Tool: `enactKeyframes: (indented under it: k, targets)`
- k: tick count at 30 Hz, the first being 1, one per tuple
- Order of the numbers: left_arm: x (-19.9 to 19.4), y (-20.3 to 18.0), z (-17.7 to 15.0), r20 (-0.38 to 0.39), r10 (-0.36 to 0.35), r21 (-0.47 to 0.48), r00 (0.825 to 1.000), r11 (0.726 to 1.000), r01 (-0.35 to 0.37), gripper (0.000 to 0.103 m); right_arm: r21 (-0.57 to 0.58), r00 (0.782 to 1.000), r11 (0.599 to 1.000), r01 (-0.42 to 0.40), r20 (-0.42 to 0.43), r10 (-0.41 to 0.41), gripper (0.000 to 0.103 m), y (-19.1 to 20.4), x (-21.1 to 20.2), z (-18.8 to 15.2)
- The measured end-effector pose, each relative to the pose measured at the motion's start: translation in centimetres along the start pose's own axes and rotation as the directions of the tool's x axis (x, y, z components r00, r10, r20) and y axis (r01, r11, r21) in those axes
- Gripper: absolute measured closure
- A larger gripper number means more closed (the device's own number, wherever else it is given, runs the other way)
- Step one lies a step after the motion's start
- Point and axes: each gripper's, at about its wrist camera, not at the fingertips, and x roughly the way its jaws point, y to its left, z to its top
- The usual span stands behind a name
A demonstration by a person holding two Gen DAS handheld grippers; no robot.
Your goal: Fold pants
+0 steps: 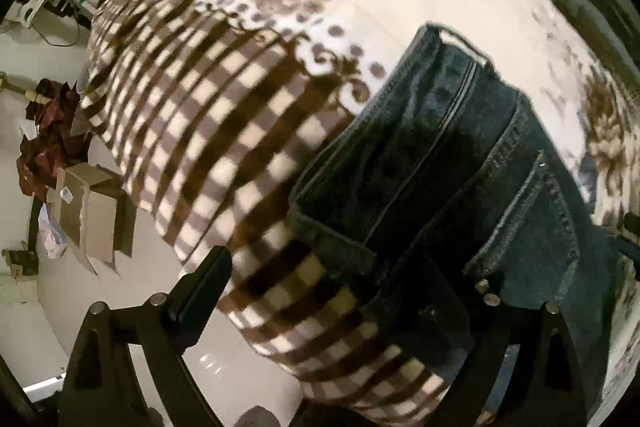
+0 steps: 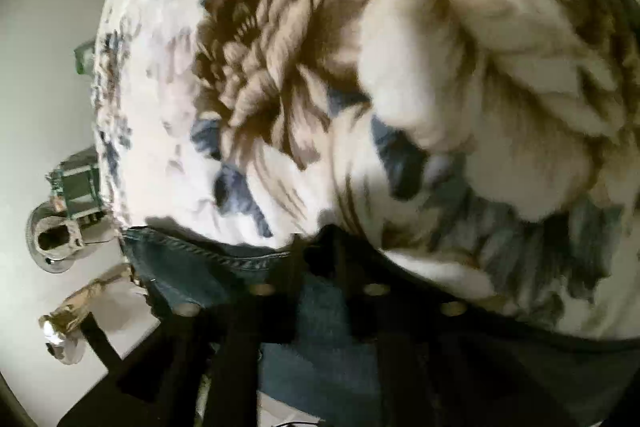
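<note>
Bedding with a checked border and brown flowers covered the bed (image 1: 224, 131). Dark jeans (image 1: 460, 163) lay folded along their length at lower right of the left wrist view, long axis running toward upper centre. The left tongs (image 1: 332, 283) stood wide open, gripping nothing, denim at the right finger. Whether the right tongs (image 2: 320, 267) gripped the denim under them could not be told.

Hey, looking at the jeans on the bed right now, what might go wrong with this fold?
The left claw looks open, one finger over the checked blanket, so it may pinch blanket along with the jeans. The jeans lie near the bed's edge above the floor, so a pull could slide them off. The right wrist view is blurred; the right claw's grip can't be confirmed.
</note>
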Motion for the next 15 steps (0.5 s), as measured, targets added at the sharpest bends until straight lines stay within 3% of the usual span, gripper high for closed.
enactKeyframes:
  k: [1, 6, 7, 8, 11, 14, 15]
  targets:
    - [-0.5, 0.3, -0.1, 0.012, -0.006, -0.009, 1.0, 1.0, 0.006, 0.008, -0.017, 1.0, 1.0, 0.0, 0.008, 0.0, 0.052, -0.1, -0.8, -0.2]
    - [-0.4, 1.5, 0.1, 0.012, -0.029, -0.081, 0.999, 0.996, 0.03, 0.008, -0.086, 0.988, 0.988, 0.126, -0.084, -0.133, 0.053, 0.5, 2.4, -0.5]
    - [-0.1, 1.8, 0.2, 0.005, -0.046, -0.108, 0.999, 0.993, 0.046, 0.008, -0.093, 0.991, 0.99, 0.11, -0.069, -0.117, 0.068, 0.4, 2.7, -0.8]
    - [0.2, 2.0, 0.3, 0.003, -0.061, -0.132, 0.998, 0.989, 0.061, 0.009, -0.094, 0.992, 0.991, 0.096, -0.075, -0.103, 0.093, 0.5, 2.8, -1.0]
    - [1.1, 2.6, 0.6, 0.0, -0.131, -0.186, 0.991, 0.974, 0.128, 0.01, -0.112, 0.991, 0.985, 0.135, 0.016, -0.134, 0.097, 1.4, 1.2, -1.0]
    - [2.6, 3.3, 0.7, -0.009, -0.215, -0.247, 0.977, 0.947, 0.206, 0.01, -0.041, 0.987, 0.991, 0.128, 0.1, -0.124, 0.102, 0.4, -1.0, -0.6]
    - [2.9, 3.5, 0.6, 0.002, -0.241, -0.265, 0.971, 0.936, 0.233, 0.02, -0.033, 0.99, 0.993, 0.11, 0.09, -0.107, 0.102, 0.1, -1.0, -0.5]
